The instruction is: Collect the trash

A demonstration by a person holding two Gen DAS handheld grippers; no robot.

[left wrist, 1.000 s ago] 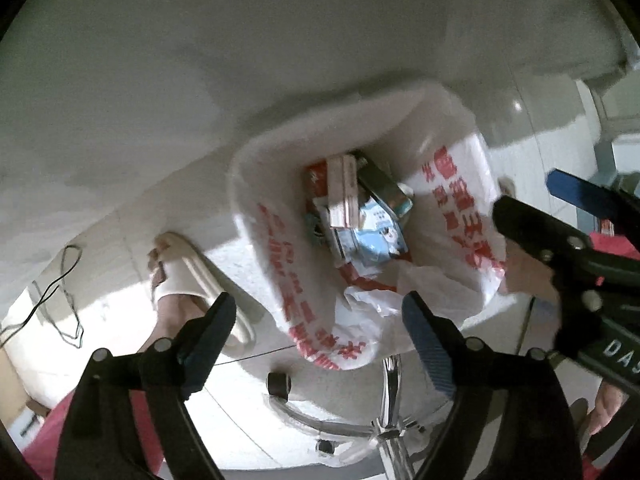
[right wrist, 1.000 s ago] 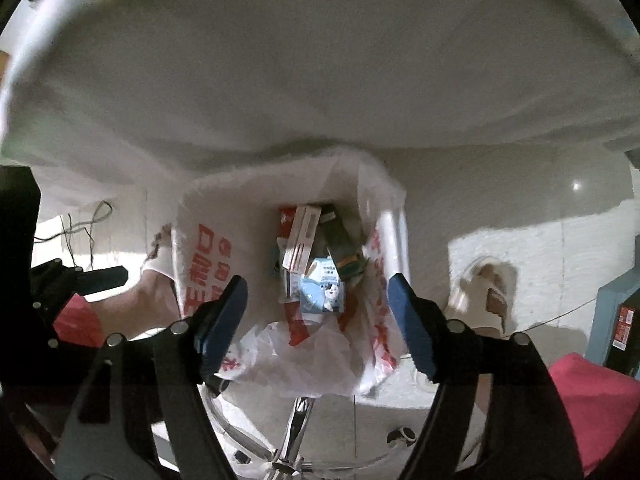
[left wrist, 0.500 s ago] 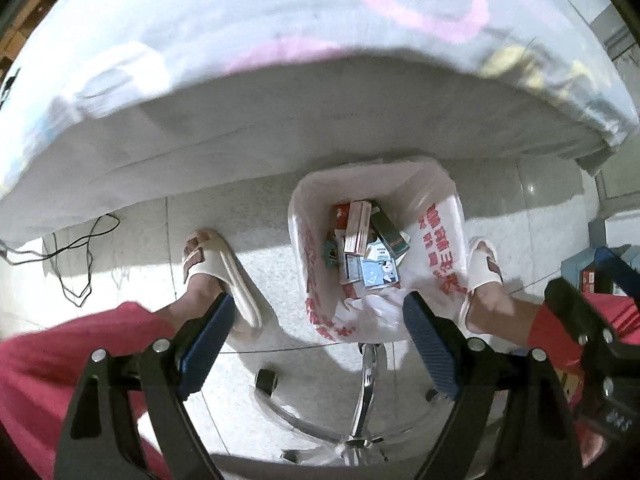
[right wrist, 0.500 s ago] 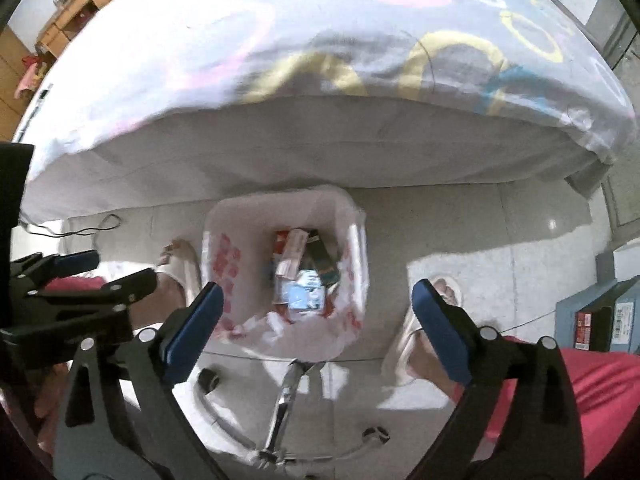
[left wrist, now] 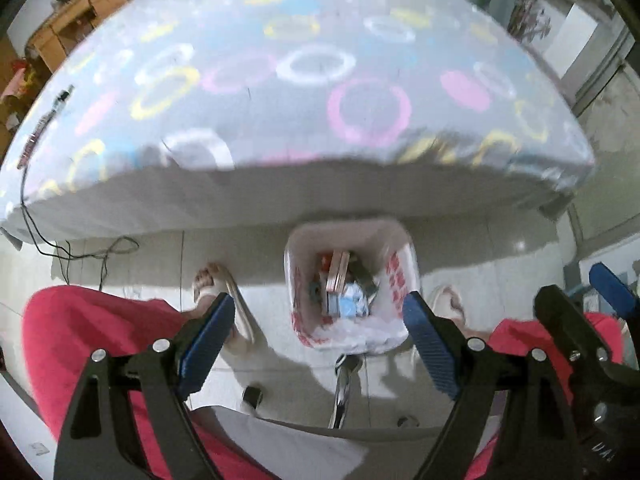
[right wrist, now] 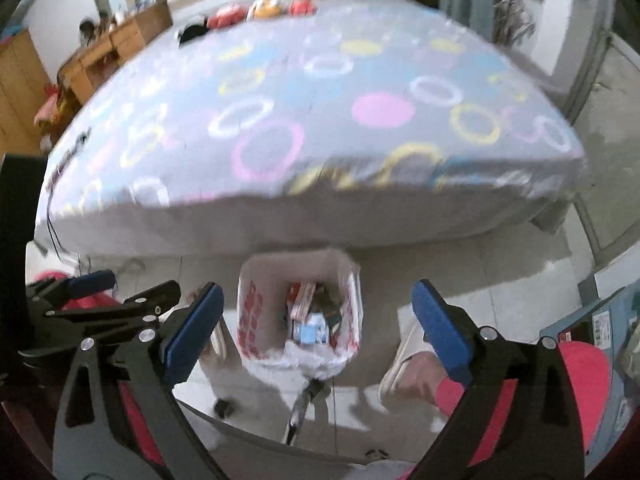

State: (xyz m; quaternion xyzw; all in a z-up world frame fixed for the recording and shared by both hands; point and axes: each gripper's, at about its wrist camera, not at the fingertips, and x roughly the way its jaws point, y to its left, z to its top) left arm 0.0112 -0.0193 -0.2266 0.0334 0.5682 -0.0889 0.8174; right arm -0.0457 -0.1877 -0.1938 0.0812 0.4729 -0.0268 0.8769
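Now that both tongs [left wrist: 316, 340] [right wrist: 316, 332] have risen, jaws apart and empty, the bag [left wrist: 396, 276] sits mid-frame, full; collecting looks done.

Both grippers empty, held side by side.
Left gripper [left wrist: 316, 340] and right gripper [right wrist: 316, 324]: jaws spread wide, nothing between them.

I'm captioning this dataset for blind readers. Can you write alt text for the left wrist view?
An open, empty left gripper hangs high over a bag-lined trash bin holding cartons, on the floor beside a bed with a ring-patterned sheet. The person's red-clad legs and sandals flank the bin.
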